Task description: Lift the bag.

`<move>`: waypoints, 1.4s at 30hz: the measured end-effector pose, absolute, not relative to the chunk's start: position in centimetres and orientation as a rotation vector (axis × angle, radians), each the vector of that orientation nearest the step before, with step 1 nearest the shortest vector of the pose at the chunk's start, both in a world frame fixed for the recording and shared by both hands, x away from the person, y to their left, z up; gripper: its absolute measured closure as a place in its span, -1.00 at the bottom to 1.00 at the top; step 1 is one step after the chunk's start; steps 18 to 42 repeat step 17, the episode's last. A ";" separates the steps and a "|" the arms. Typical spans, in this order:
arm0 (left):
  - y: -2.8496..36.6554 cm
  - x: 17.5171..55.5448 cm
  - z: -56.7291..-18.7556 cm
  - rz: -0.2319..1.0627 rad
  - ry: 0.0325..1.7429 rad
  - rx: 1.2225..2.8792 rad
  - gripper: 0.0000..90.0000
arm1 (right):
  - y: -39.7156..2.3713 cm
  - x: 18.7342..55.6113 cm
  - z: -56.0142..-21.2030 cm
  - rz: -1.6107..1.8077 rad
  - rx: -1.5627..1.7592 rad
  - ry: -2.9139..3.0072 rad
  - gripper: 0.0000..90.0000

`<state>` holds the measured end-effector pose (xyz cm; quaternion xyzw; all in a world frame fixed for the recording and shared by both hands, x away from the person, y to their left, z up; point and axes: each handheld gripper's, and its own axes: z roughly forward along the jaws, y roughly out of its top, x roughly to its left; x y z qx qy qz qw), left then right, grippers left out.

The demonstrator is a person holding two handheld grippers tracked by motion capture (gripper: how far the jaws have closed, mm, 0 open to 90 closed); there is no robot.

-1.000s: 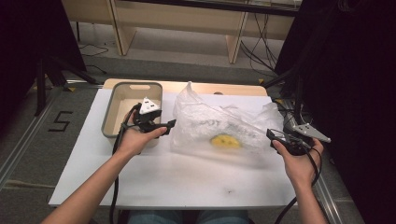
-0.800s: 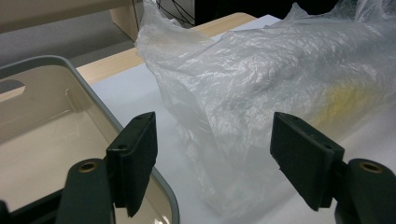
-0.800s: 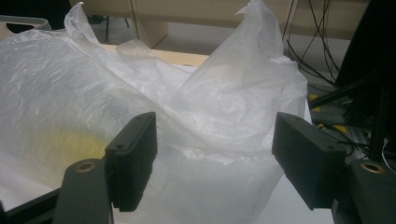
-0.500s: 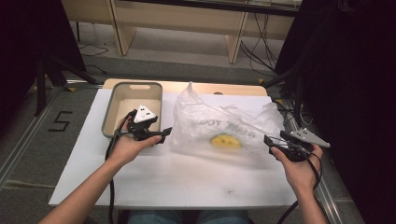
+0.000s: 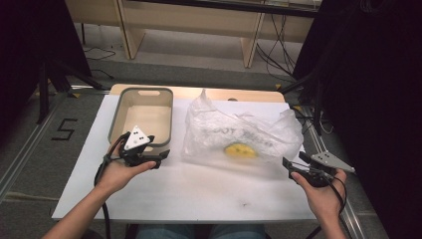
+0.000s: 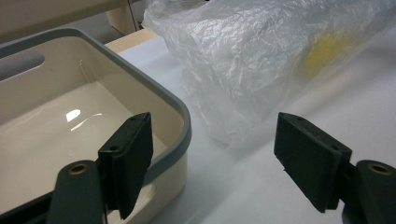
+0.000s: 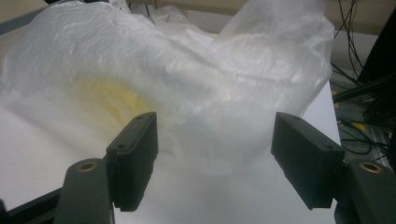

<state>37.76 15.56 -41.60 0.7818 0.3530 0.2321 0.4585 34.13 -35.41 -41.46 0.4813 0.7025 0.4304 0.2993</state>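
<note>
A crumpled clear plastic bag lies on the white tabletop, and something yellow shows through it. My left gripper sits at the front right corner of a beige basin, left of the bag. Its jaws have just been opening and stand wide with nothing between them; ahead lie the basin's rim and the bag. My right gripper is off the bag's right front side, open and empty, facing the bag and the yellow thing.
The grey-rimmed basin has nothing in it. A wooden board edges the table's far side. Dark curtains hang at the left and right, and cables lie on the floor beyond.
Both hands have drawn back from the bag toward the near edge of the table. The left gripper's jaws stand a little wider.
</note>
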 end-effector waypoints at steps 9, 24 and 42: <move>16.4 36.1 -42.6 0.557 0.848 1.927 -0.39 | -35.6 32.7 -42.5 1.133 1.283 1.869 -0.28; 16.4 36.0 -42.9 0.575 0.841 1.937 -0.39 | -35.8 32.5 -42.7 1.153 1.285 1.853 -0.28; 16.4 36.0 -42.9 0.575 0.841 1.937 -0.39 | -35.8 32.5 -42.7 1.153 1.285 1.853 -0.28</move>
